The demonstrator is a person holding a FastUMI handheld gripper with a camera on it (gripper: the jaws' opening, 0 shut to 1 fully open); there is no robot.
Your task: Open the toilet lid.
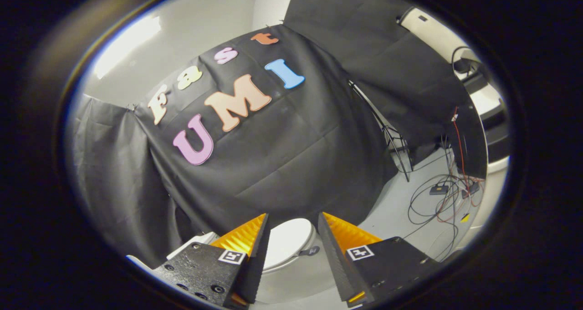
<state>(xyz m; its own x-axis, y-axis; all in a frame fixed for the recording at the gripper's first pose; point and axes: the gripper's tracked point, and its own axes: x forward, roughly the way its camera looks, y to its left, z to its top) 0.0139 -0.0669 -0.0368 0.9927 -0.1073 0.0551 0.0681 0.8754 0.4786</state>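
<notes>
The gripper (293,220) has its jaws spread wide and holds nothing; the two fingers (246,241) point ahead with open air between them. Through that gap, just beyond the fingertips and lower down, stands a white toilet (291,260) on the pale floor (396,214). Its toilet lid (288,241) lies flat and closed over the seat, untouched, well apart from both fingers. A small dark fitting (312,251) sticks out at the toilet's side nearest the right finger. Behind the toilet, the black cloth wall (282,155) hangs down to the floor and meets it right at the toilet's back. Farther off beyond the right finger, loose cables (437,200) in black and red sprawl across the floor around a small dark box (439,190). A thin black stand (391,139) leans against the cloth there.
</notes>
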